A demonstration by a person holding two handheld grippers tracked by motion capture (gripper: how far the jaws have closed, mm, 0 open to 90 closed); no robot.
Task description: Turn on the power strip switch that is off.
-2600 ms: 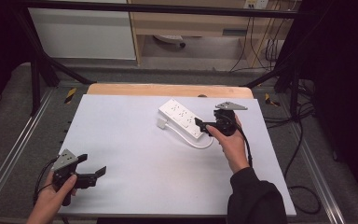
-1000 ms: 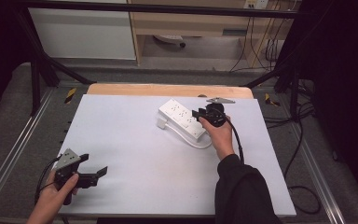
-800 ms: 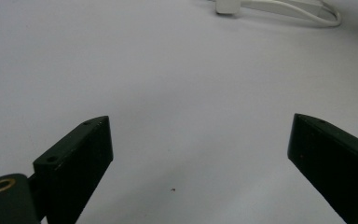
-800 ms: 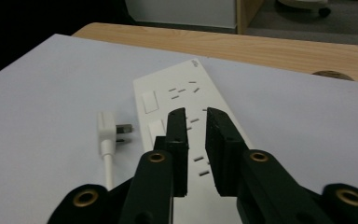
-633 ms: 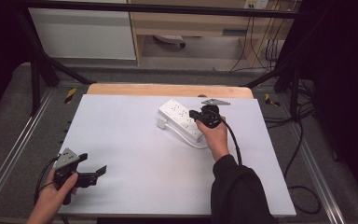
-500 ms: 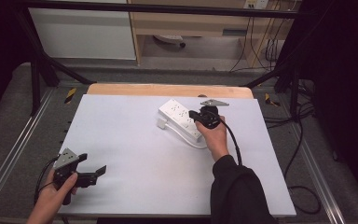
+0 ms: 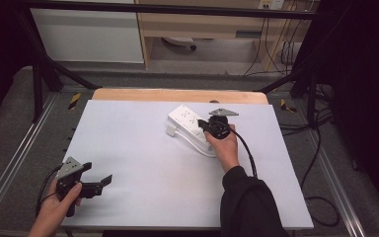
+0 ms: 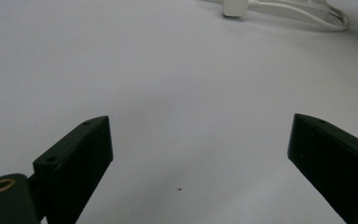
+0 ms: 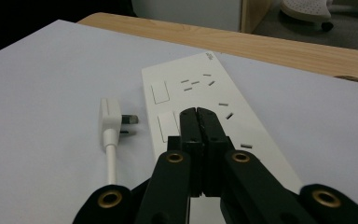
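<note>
A white power strip (image 7: 185, 118) lies flat at the back middle of the white table (image 7: 143, 163), its sockets and two rocker switches (image 9: 161, 93) facing up. Its white plug (image 9: 107, 116) lies loose on the table beside it, prongs toward the strip, and its cable (image 7: 197, 145) curls along the near side. My right gripper (image 7: 203, 123) is shut with nothing between its jaws, and its tips (image 9: 198, 114) hang over the strip just beside the nearer switch. My left gripper (image 7: 97, 174) rests open at the near left corner, with bare table between its jaws (image 8: 200, 126).
A wooden board edge (image 7: 177, 95) runs behind the table. Metal frame rails (image 7: 10, 163) flank both sides. Loose cables (image 7: 321, 163) lie on the floor to the right. A wide stretch of table separates the two grippers.
The right gripper has slid left from beside the strip to above it, and its jaws have closed together. The left gripper has stayed put.
</note>
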